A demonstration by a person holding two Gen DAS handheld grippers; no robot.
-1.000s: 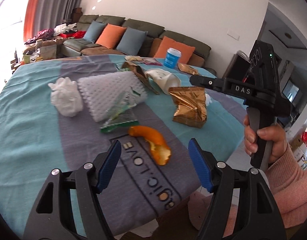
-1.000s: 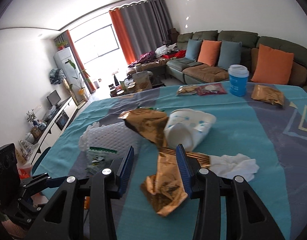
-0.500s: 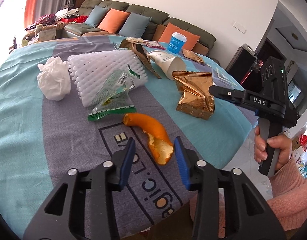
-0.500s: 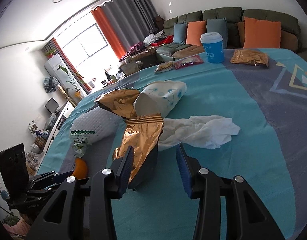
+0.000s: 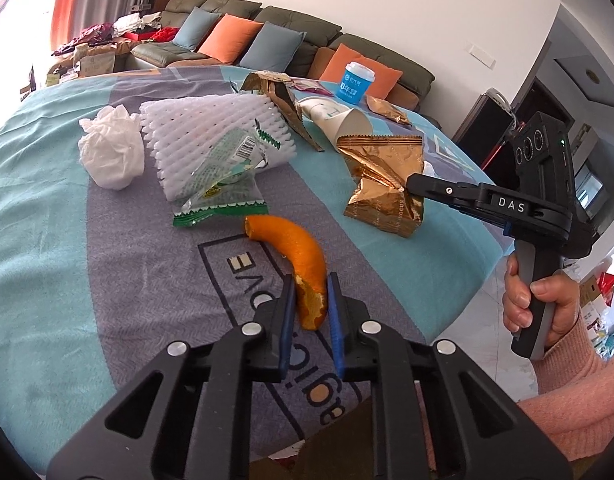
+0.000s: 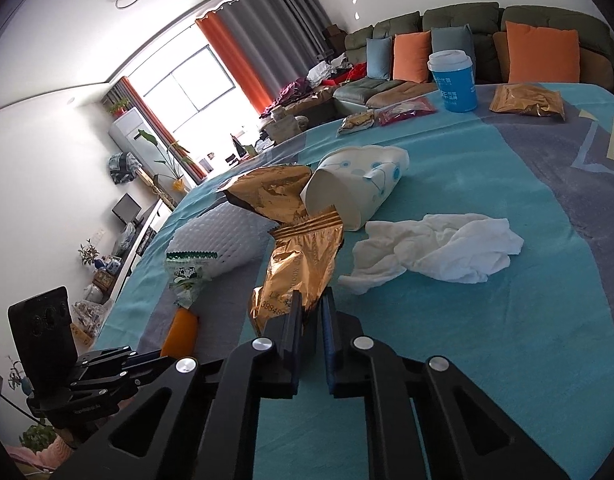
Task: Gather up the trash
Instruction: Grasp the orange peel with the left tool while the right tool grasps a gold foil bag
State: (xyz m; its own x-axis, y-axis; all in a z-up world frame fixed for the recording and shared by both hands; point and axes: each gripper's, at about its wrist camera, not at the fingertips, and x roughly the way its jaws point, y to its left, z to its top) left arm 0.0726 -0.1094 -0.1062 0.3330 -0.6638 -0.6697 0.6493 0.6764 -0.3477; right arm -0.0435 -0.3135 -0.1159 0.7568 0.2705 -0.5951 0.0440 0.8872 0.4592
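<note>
- The table is strewn with trash.
- The right gripper, jaws just closed, pinches the gold wrapper at its near corner; the slick foil could slip.
- The left gripper, just closed, nips the orange peel at its near tip, which could tear.

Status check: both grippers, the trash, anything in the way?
Left gripper just closed on orange peel. Right gripper just closed on gold wrapper. Both pieces on the table, not lifted. Nothing in the way.

Orange peel curved, lower centre, near end pinched; gold wrapper crumpled, centre frame, near edge pinched.
</note>
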